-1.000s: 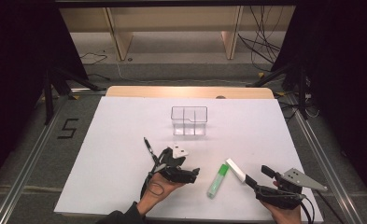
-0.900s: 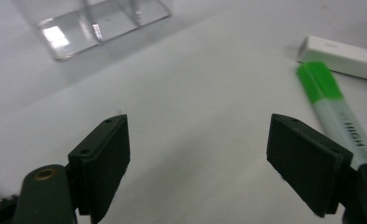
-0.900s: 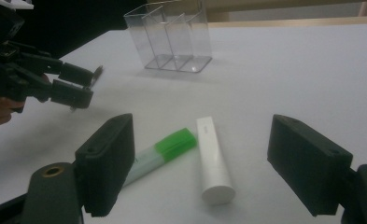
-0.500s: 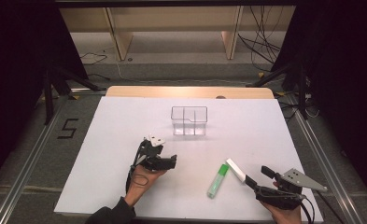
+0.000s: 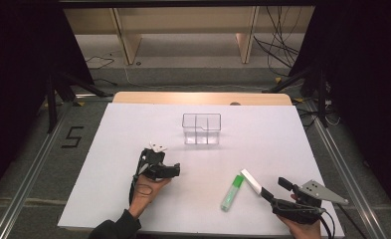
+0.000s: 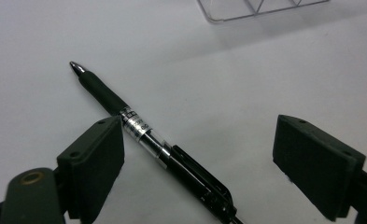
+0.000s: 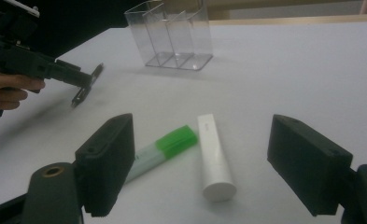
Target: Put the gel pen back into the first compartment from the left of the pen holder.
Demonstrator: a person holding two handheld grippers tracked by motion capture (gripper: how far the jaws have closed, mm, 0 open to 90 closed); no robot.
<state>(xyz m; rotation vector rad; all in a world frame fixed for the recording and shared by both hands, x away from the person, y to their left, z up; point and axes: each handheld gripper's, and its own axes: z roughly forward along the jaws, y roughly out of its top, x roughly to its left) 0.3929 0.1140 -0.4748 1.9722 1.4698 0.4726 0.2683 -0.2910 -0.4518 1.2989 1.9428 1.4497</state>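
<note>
Clear divided holder [image 5: 201,128] stood on the worktop [image 5: 262,124], toward its far middle. Pen [image 6: 148,140] lay flat, nearer than the holder and to its left, beneath the left tool [image 5: 158,167]. Marker [image 5: 232,192] and white tube [image 5: 251,181] lay nearer than the holder and to its right, touching at one end, just beyond the right tool [image 5: 275,191].

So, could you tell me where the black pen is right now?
In the left gripper view, the black pen lies flat on the white table, between the left gripper's open fingers, nearer its left one.
</note>
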